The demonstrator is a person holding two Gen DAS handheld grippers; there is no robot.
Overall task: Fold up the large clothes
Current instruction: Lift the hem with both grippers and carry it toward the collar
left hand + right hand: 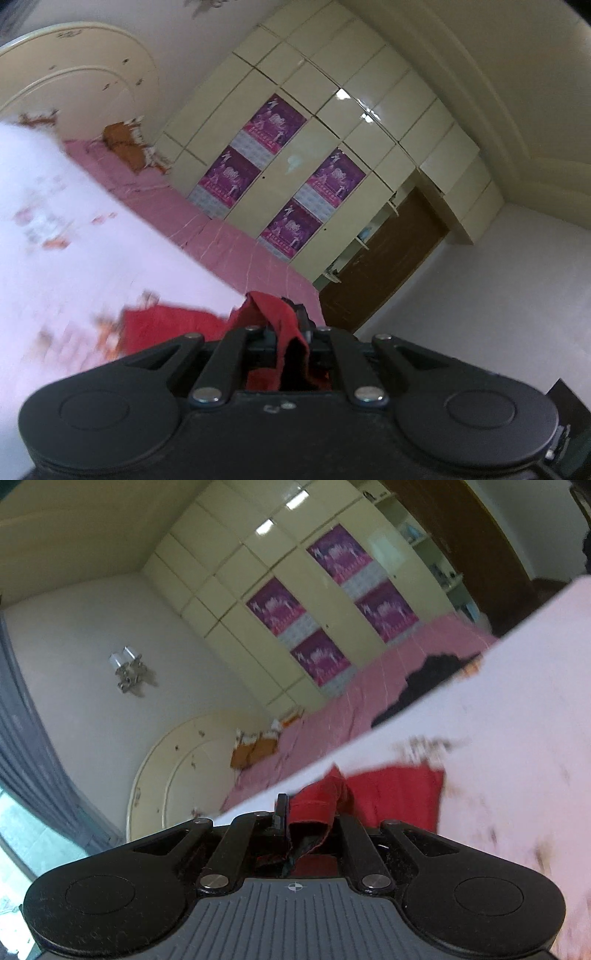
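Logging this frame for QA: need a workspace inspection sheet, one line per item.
Surface: bed with pink sheet.
Job's things: white printed garment with red trim, held up between both claws.
Clutter: orange-brown pillows at the headboard; dark clothing on the bed.
Grippers: left claw shut on the red trim; right claw likewise.
Cables: nothing seen.
Surroundings: cream wardrobe with purple posters, brown door, wall lamp, grey curtain.

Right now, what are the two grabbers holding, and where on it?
Both hold one white garment with red trim. The left gripper pinches a red edge, and the right gripper pinches another red edge; which parts is unclear.
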